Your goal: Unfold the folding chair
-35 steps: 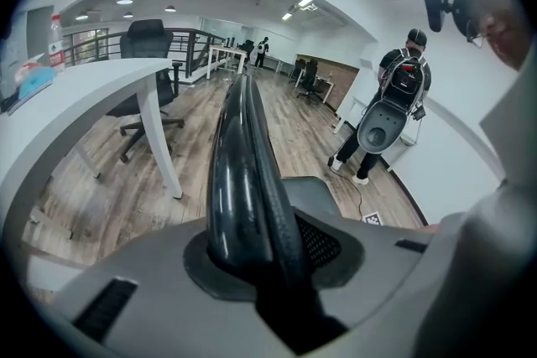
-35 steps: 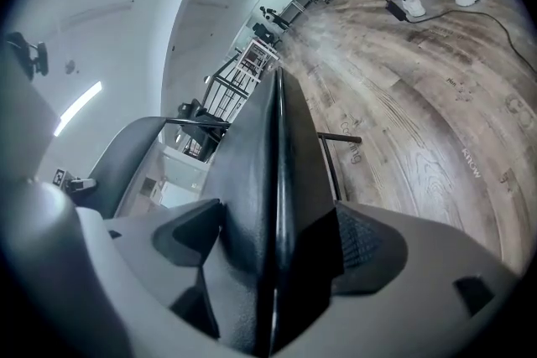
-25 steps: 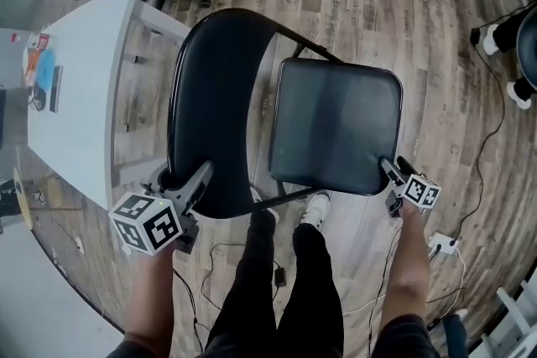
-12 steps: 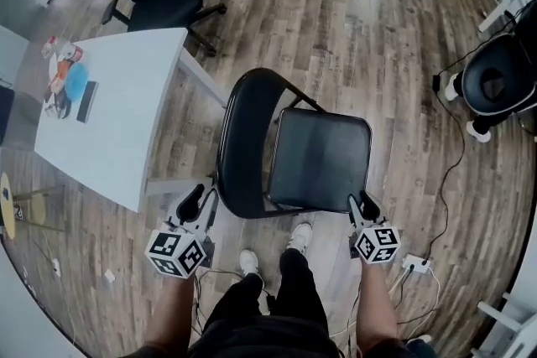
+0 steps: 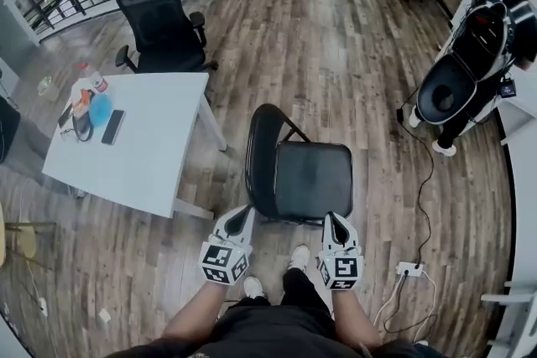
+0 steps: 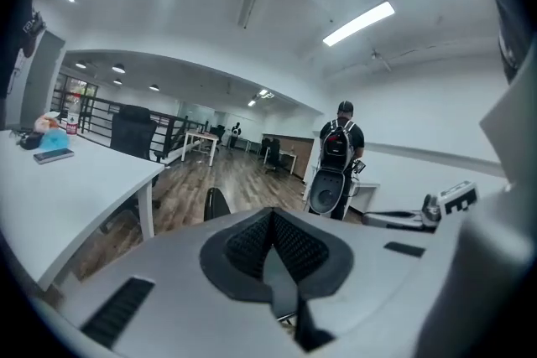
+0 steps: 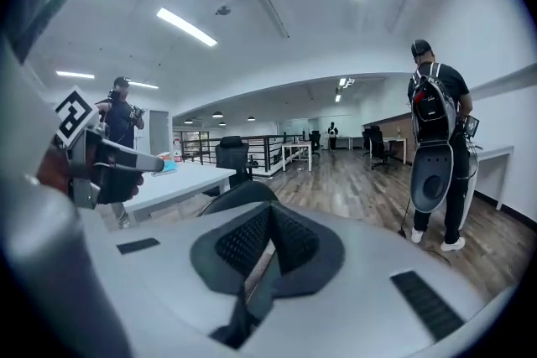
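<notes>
Already unfolded and upright at centre of the head view: folding chair [image 5: 315, 180], long axis running up the frame. Just below its seat's near edge, apart from it: left gripper [image 5: 238, 220] and right gripper [image 5: 335, 222], both closed tight on nothing, about equally near.

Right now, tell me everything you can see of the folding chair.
The folding chair is black and stands unfolded on the wooden floor. Its square seat lies flat and has a slight sheen. The rounded backrest rises on the side toward the white table, on a thin dark tube frame. Nothing lies on it. The left hand-held gripper and right hand-held gripper are shut and empty near its front edge, gripping no part of it.
</notes>
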Available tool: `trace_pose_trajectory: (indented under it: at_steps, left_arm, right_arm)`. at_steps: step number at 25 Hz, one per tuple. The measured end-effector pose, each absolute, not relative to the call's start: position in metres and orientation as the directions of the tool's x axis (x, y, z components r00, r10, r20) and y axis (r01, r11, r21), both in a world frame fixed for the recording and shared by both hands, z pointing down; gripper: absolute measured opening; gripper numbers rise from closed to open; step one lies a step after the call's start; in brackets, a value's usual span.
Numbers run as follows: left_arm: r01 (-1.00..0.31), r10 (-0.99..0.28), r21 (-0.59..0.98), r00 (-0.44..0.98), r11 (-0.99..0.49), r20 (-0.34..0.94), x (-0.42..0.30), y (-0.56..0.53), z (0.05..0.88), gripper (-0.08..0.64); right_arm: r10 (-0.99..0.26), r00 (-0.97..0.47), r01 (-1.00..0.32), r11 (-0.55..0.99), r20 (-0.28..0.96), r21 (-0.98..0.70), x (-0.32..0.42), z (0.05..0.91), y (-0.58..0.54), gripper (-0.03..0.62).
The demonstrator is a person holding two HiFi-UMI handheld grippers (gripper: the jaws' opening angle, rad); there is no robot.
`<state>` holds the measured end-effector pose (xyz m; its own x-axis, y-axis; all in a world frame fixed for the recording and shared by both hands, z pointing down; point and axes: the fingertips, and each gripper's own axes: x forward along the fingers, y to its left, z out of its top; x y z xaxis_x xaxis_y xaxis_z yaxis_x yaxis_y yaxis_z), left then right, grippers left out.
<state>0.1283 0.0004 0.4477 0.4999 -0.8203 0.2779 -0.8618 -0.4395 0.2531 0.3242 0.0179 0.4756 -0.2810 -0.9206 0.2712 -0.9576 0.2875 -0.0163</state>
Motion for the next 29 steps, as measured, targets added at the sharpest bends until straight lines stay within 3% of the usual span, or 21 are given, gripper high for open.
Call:
trace_pose_trajectory:
  at_steps: [6, 17, 29]
  left_arm:
    - [-0.835, -0.799, 0.258, 0.544, -0.486, 0.257, 0.121, 0.068, 0.419, 0.005]
    - [-0.859, -0.848, 0.193, 0.504, -0.474, 0.164, 0.093, 0.131, 0.381, 0.006]
    - [-0.861, -0.845, 0.17, 0.505, -0.48, 0.176, 0.089, 0.155, 0.362, 0.006]
  right_arm:
    - [-0.935, -0.251, -0.966, 0.26, 0.251, 0.004, 0.275, 0.44, 0.081, 0.015]
    - [-0.956, -0.263, -0.952, 0.279, 0.126, 0.125, 0.239, 0.374, 0.138, 0.015]
    - [-0.941, -0.329, -0.94, 0.335, 0.086, 0.068, 0.222, 0.355, 0.16, 0.015]
